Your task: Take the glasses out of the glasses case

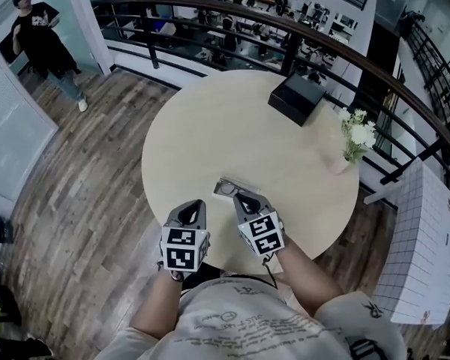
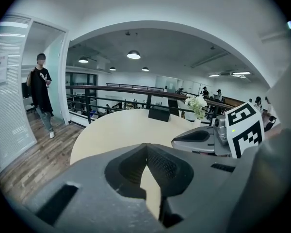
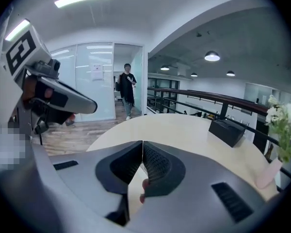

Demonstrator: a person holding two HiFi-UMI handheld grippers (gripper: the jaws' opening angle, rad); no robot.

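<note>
Glasses [image 1: 226, 188] lie just beside right gripper [image 1: 244, 199].

Beige table [image 1: 210, 126], black box [image 1: 296, 98], white flowers [image 1: 358, 132], wood-grain floor [image 1: 97, 171], grey left gripper [image 1: 197, 203], grey right gripper [image 1: 244, 196].

On the table [image 1: 202, 133], the glasses case [image 1: 226, 188] lies by the front edge (the near side), the box [image 1: 296, 98] far behind, the flowers [image 1: 358, 133] right.

- The left claw [image 1: 195, 205]: smooth grey moulded shell, black ribbed pads [image 2: 164, 166] inside, and a cube [image 1: 184, 247] of black-and-white square markers behind.
- The right claw [image 1: 244, 198]: same grey shell and a like marker cube [image 1: 262, 233], with a thin black cable [image 1: 271, 271] at its rear.
- Pale grey short-sleeved T-shirt [image 1: 240, 325], dark print across the chest.
</note>
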